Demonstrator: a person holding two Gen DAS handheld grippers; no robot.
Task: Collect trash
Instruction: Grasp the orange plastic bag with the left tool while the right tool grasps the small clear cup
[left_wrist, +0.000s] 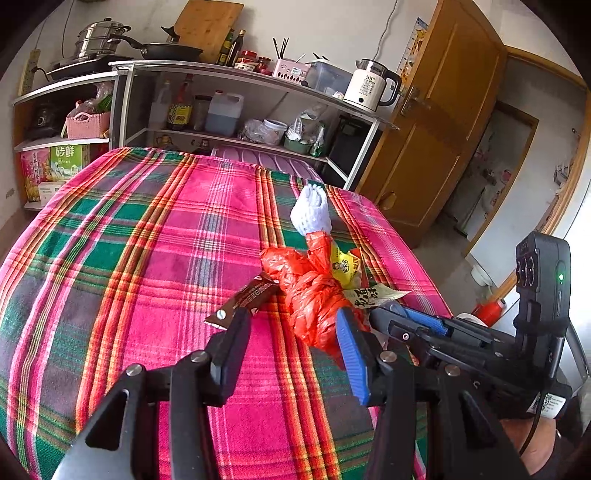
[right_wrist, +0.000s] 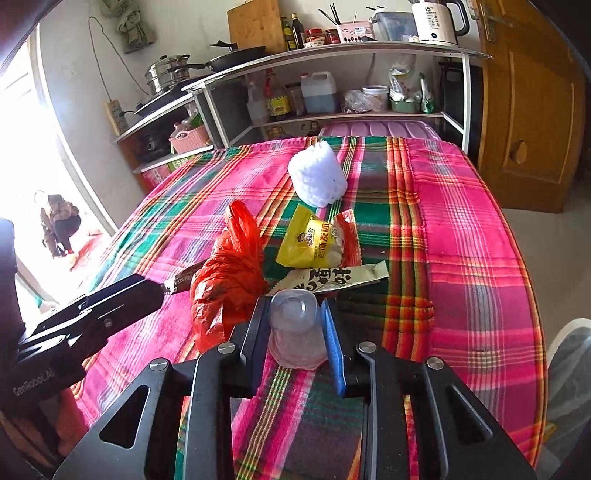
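Note:
A crumpled red plastic bag (left_wrist: 314, 295) lies on the plaid tablecloth (left_wrist: 147, 240). My left gripper (left_wrist: 291, 321) is open, its fingers either side of the bag's near end. A brown wrapper (left_wrist: 243, 299) lies by its left finger. A yellow snack packet (right_wrist: 314, 242), a white printed wrapper (right_wrist: 340, 278) and a white foam sleeve (right_wrist: 317, 175) lie beyond. My right gripper (right_wrist: 295, 314) is shut on a clear plastic cup (right_wrist: 295, 325), just right of the bag (right_wrist: 225, 284). It shows in the left wrist view (left_wrist: 406, 317) too.
Kitchen shelves (left_wrist: 240, 85) with bottles, pans and a kettle (left_wrist: 369, 88) stand behind the table. A wooden door (left_wrist: 443, 129) is at the right. The table edge (right_wrist: 532, 295) drops off at the right.

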